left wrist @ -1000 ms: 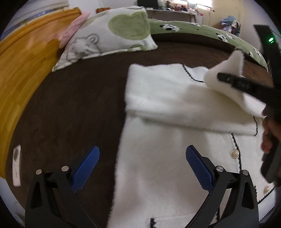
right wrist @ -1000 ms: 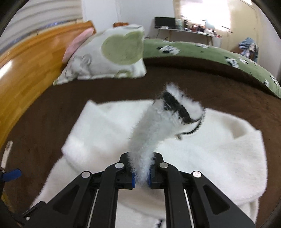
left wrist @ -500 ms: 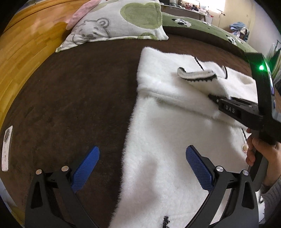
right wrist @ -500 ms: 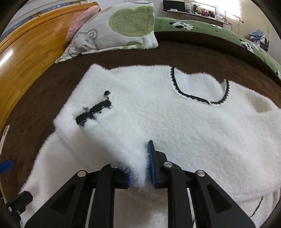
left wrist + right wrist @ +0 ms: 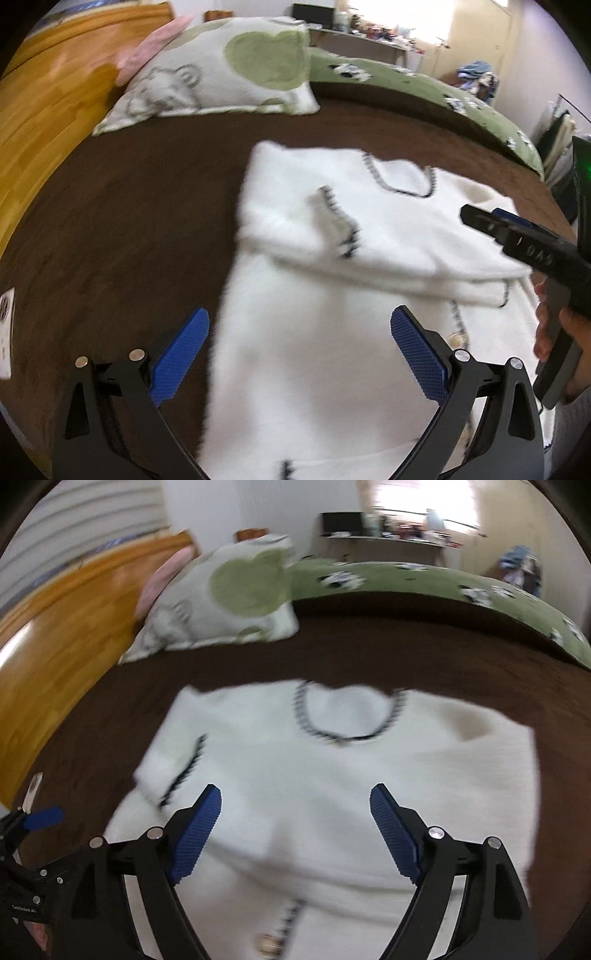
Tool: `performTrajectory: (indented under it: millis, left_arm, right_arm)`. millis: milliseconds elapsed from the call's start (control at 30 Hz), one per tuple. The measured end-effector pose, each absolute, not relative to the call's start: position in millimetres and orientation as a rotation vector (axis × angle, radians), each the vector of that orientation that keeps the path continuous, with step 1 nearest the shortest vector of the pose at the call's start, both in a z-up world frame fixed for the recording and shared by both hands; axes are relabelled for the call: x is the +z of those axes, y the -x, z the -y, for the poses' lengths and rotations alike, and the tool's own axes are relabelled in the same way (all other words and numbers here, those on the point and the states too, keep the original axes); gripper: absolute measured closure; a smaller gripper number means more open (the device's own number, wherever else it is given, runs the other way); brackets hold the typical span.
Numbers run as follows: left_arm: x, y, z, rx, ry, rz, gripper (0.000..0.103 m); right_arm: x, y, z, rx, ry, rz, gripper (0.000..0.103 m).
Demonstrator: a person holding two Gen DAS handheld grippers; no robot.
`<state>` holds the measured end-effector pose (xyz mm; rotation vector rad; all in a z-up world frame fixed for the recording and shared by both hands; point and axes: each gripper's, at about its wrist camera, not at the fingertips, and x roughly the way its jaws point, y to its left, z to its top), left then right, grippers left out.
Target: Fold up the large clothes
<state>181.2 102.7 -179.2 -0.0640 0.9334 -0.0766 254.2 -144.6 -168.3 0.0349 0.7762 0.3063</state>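
White fluffy cardigan (image 5: 332,775) lies flat on the brown bedspread (image 5: 129,221), neckline toward the pillow (image 5: 221,70), its long axis running from collar to hem toward both tools. One sleeve (image 5: 332,229) is folded across the chest. The left gripper (image 5: 299,343) hovers wide and empty over the garment's left edge; the right gripper (image 5: 295,819) is spread wide too, holding nothing, above the chest. The unfolded sleeve side looks nearer the right gripper.

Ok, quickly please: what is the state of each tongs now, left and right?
Left tongs: open, holding nothing, above the white sweater.
Right tongs: open, holding nothing.
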Motion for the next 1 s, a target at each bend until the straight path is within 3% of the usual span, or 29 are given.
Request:
performTrajectory:
  millis: [200, 467, 867, 1000]
  left_arm:
    - [-170.2, -212.3, -42.8, -0.227, 0.078, -0.906, 0.006]
    - [-194.2, -270.2, 19.9, -0.298, 0.073, -0.917, 0.006]
    - [-257.6, -290.0, 11.6, -0.219, -0.013, -0.993, 0.006]
    - [-262.5, -285.2, 9.3, -0.218, -0.003, -0.96, 0.006]
  right_arm:
    - [-162.5, -272.1, 225.9, 0.185, -0.102, -0.796, 0.02]
    - [-200.5, -296.5, 293.5, 0.108, -0.2, -0.844, 0.024]
    - [-260.8, -331.8, 296.6, 0.051, -0.052, -0.932, 0.027]
    - [-277.0, -345.0, 297.8, 0.047, -0.02, -0.941, 0.02]
